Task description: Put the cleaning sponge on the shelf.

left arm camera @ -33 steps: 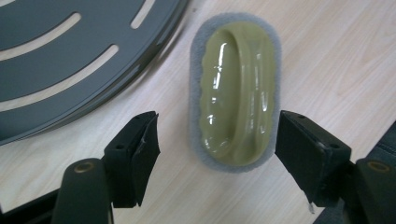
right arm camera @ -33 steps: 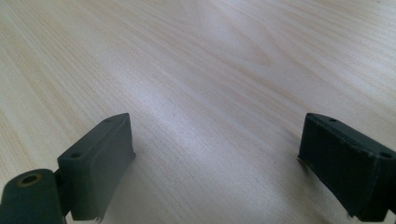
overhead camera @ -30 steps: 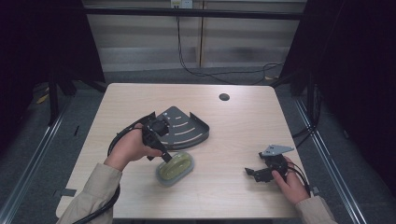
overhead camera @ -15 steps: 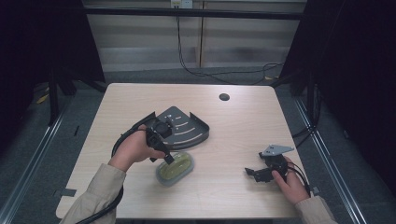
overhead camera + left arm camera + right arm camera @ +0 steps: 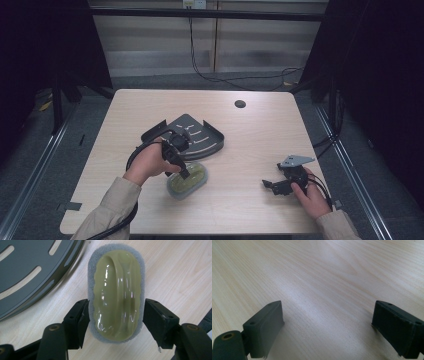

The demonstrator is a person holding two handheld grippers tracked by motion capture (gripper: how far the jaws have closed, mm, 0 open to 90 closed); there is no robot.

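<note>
Left gripper closing on the scrubbing sponge; lift not yet made.

The left gripper stood over the scrubbing sponge, its jaws having just been closing, one to each long side of the grey foam pad. The left jaw looked to be touching the foam; the right one stood just beside it, so no firm pinch was judged. The sponge, with its olive plastic handle uppermost, lay flat on the wooden table, just beside the dark slotted corner rack. The right gripper rested near the table's right edge, jaws spread over bare wood. Outstanding: completing the grip, lifting, and placing the sponge.
</note>
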